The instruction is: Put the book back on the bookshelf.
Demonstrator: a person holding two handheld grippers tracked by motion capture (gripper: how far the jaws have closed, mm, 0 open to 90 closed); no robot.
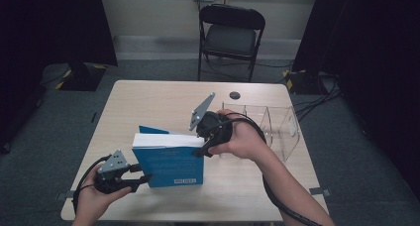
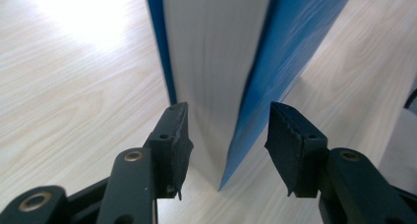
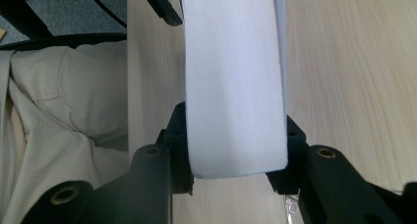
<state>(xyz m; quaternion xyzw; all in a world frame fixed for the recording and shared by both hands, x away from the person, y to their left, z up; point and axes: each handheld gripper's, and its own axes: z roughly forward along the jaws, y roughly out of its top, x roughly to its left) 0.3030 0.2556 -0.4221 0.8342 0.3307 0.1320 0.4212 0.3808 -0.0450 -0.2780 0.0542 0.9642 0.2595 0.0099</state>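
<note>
A thick blue-covered book (image 1: 168, 159) stands upright on its lower edge near the middle of the pale wood worktop (image 1: 148, 94), its blue cover facing the person and its white page block showing along the top. The right gripper (image 1: 204, 145) comes down on the book's upper right corner, and in the right gripper view its two black jaws press against either side of the white page block (image 3: 235, 86), pinching the book (image 3: 235, 86) between them. The right hand (image 1: 245, 137) wraps around that gripper just right of the book, with a grey three-cornered plate (image 1: 201, 111) tilted up above the book's right end and a black cable running back along the forearm. The left gripper (image 1: 142, 178) sits at the book's lower left corner, near the worktop's front edge, held by the left hand (image 1: 94, 198). In the left gripper view its jaws stand spread apart, one on each side of the book's near end (image 2: 216, 76), with the blue cover leaning a little away from the pages and neither jaw clearly touching it. A clear plastic box (image 1: 275, 124) with a divider stands on the worktop just right of the book, behind the right hand. A small dark round disc (image 1: 235, 95) lies beyond the book, near the worktop's far edge. A black folding chair (image 1: 230, 35) stands on the floor past that far edge.
</note>
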